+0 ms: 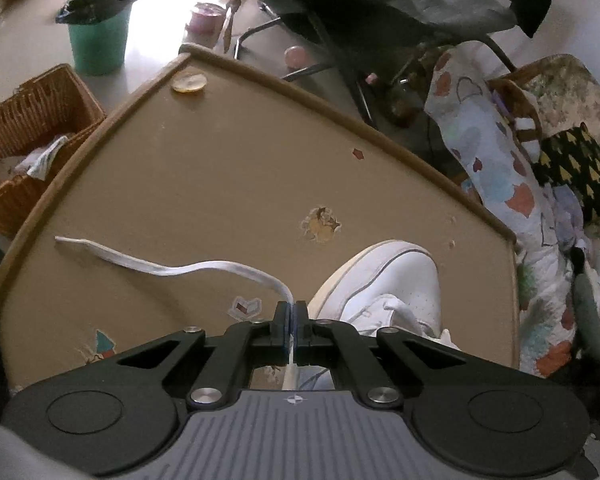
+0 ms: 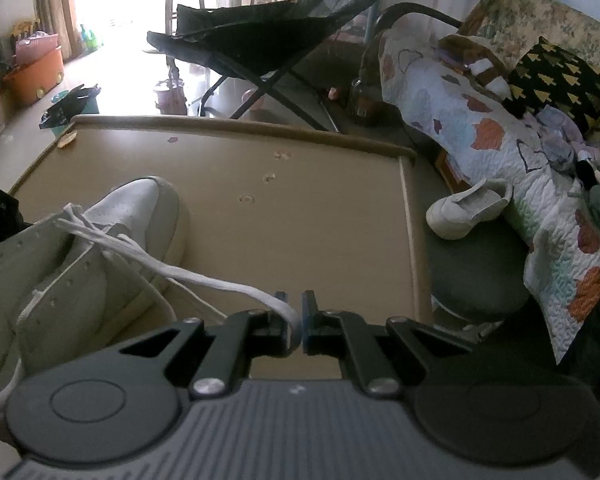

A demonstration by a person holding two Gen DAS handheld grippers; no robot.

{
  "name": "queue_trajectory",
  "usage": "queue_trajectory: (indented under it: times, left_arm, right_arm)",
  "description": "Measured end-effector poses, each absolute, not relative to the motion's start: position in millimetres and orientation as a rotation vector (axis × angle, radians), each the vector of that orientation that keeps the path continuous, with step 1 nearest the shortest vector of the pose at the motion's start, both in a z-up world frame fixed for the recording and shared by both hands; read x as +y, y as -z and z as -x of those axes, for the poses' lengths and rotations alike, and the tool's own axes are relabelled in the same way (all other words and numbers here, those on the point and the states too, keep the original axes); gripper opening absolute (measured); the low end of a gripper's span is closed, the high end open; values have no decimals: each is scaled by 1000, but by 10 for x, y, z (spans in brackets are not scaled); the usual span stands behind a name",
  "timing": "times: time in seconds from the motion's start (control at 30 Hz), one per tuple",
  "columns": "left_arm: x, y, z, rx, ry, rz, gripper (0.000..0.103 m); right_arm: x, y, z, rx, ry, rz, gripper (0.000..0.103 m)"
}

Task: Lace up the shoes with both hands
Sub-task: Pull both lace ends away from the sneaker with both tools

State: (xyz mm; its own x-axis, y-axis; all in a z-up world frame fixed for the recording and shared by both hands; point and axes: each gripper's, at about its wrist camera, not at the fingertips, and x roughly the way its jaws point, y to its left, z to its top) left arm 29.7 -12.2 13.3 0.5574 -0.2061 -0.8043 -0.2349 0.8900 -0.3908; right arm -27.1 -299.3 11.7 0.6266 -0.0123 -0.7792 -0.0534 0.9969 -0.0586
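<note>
Both claws clamped on lace ends, white shoe on tabletop.
Left wrist view: left claw pinched on lace, trailing ahead-left over tabletop; shoe just right. Right wrist view: right claw gripping second lace, running left to shoe.

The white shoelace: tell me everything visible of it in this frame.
The white shoelace is flat, woven-looking and limp. In the right wrist view it comes off the lacing area of the white sneaker on the brown table and runs into the right claw, pinched there. In the left wrist view the left claw is shut on another stretch; the loose end beyond it lies wavy on the table.
</note>
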Motion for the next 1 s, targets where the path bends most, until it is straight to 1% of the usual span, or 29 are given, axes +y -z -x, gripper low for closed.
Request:
queue_trajectory:
  times: [0.43, 1.0]
  left_arm:
    - [-210, 15, -233, 1012, -27, 452, 2]
    - [-238, 31, -215, 1010, -37, 347, 2]
  right_arm:
    - [-2957, -171, 317, 852, -49, 85, 6]
    - [-2911, -206, 338, 832, -78, 102, 6]
